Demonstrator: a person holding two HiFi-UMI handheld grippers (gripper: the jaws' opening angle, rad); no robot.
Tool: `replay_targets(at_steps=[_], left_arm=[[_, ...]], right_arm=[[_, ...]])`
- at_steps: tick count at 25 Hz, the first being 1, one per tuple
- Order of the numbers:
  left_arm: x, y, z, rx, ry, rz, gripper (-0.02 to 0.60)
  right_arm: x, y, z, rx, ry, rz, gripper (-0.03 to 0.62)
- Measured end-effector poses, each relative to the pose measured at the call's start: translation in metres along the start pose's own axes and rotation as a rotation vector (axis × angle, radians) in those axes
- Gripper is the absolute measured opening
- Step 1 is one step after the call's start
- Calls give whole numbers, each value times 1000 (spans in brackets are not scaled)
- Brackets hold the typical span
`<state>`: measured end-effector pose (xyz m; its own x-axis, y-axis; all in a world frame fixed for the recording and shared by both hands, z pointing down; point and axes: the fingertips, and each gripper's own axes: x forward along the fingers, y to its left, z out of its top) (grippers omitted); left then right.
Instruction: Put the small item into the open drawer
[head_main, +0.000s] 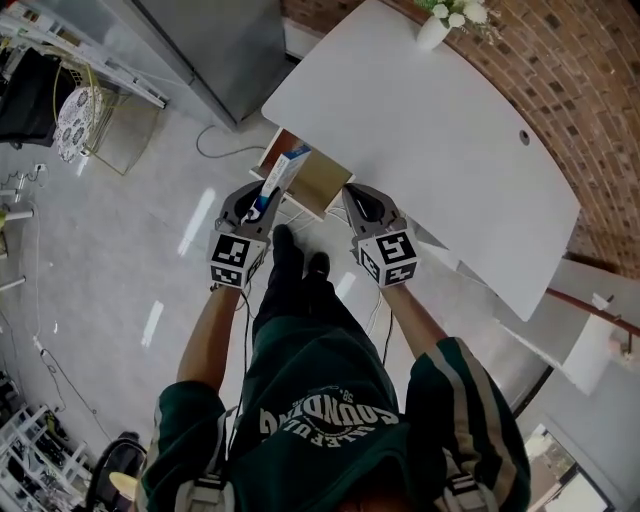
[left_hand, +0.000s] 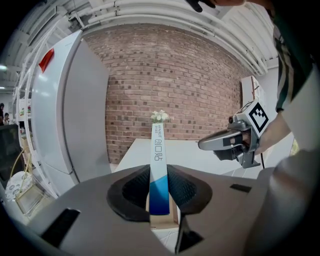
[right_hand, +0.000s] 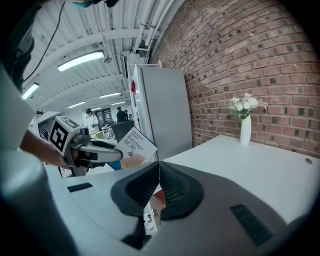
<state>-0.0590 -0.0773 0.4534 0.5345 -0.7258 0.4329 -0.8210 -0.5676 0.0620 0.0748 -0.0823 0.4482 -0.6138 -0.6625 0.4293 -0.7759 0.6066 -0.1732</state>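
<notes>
We face a white table (head_main: 420, 130) against a brick wall (head_main: 560, 60) — our left gripper (left_hand: 159, 186) pinches a slim white-and-blue bandage box (left_hand: 158, 147); our right gripper (right_hand: 157, 172) has its jaws pressed together.

You're wearing a dark green shirt (head_main: 320, 400) with white lettering on the front, pale stripes down each sleeve (head_main: 470, 400), black trousers (head_main: 295, 305) and black shoes (head_main: 285, 245). Your left tongs (head_main: 260, 205) and right tongs (head_main: 353, 197) are grey shells with black ribbed pads (left_hand: 132, 192); behind each sits a white cube (head_main: 232, 258) of black square markers, trailing a thin cable (head_main: 245, 335).
</notes>
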Motion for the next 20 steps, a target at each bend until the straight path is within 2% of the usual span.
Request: replay_targets(at_steps=[5,20], left_arm=[[18,10,-23,-5,38,-17,95],[67,20,-104,-73,134,-40,95]], right_arm=[[14,-4,-12,14,21,-8,25],[41,-11,-80,80,110,-51,25]])
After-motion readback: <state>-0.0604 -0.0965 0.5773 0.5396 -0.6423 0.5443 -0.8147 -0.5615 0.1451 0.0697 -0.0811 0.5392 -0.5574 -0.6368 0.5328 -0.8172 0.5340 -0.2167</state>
